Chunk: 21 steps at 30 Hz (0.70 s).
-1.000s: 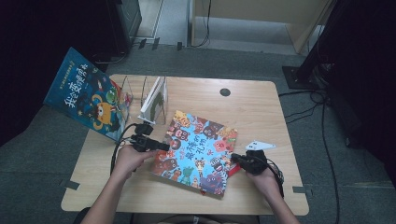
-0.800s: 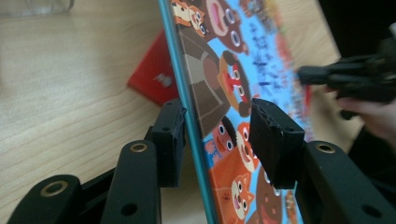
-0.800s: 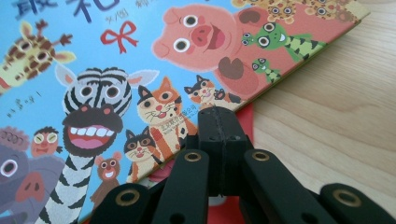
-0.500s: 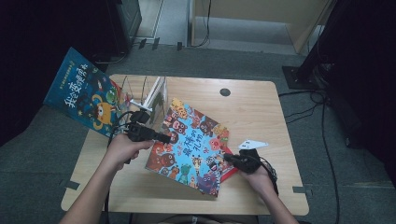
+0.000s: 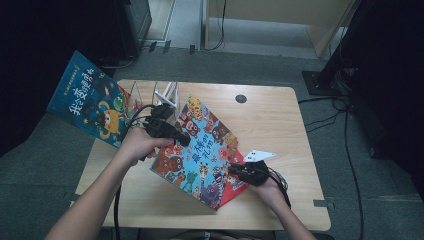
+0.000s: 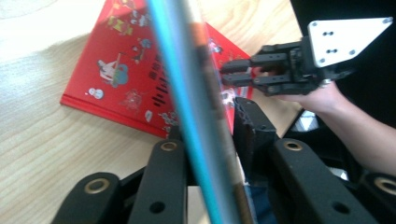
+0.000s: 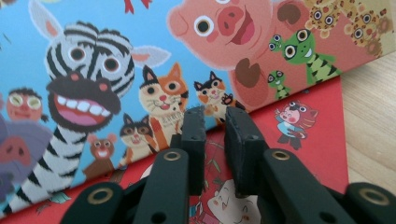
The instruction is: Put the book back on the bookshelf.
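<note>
your left gripper (image 5: pixel 183 141) has just been closing and clamps the blue animal book's (image 5: pixel 200 150) raised edge above the red book (image 5: pixel 239 184) on the table (image 5: pixel 280 120). your right gripper (image 5: pixel 234 170), jaws just parted and holding nothing, waits at its lower edge. lift steadily toward the rack (image 5: pixel 167 95); the cover's large characters are too blurred to read.

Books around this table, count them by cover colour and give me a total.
Dark blue book: 1
Light blue animal book: 1
Red book: 1
Total: 3
</note>
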Each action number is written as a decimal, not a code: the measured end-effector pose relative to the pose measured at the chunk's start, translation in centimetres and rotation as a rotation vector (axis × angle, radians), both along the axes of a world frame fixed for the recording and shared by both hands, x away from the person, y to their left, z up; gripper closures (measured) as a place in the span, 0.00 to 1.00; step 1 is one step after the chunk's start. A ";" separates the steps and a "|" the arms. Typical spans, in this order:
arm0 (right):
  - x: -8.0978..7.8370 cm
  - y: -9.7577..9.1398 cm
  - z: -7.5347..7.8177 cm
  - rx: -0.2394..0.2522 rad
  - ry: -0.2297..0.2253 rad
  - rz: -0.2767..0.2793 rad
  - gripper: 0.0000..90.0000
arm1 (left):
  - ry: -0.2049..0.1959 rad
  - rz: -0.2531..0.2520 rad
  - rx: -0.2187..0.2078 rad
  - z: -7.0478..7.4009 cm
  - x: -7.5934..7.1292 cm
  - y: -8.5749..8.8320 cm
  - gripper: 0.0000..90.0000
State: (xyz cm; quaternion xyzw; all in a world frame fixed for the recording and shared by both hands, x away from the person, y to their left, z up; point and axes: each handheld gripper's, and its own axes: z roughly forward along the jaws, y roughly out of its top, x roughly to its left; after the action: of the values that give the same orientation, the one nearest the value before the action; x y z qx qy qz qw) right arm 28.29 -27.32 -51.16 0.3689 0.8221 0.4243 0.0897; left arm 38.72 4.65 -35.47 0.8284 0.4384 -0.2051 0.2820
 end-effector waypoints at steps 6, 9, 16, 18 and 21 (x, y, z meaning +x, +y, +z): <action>0.1 -0.2 0.3 -0.069 -0.031 0.004 0.81 | -0.003 -0.018 0.091 2.4 0.9 -0.3 0.88; 0.1 -0.3 0.4 -0.086 -0.044 0.000 0.77 | 0.002 -0.010 0.122 3.4 1.2 -0.1 0.90; 0.1 -0.1 0.2 -0.083 -0.055 0.012 0.64 | 0.014 -0.007 0.149 4.3 1.0 0.9 0.91; 0.1 0.0 0.2 -0.087 -0.060 0.016 0.63 | 0.011 0.001 0.143 4.5 1.0 1.2 0.90; 0.1 0.1 0.2 -0.085 -0.063 0.018 0.61 | 0.015 0.018 0.121 5.1 0.8 2.0 0.90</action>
State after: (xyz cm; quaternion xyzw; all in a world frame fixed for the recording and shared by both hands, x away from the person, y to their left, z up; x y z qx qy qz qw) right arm 28.44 -27.27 -50.97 0.3436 0.8395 0.4011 0.1275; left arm 39.53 6.64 -30.41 0.8384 0.4595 -0.1820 0.2297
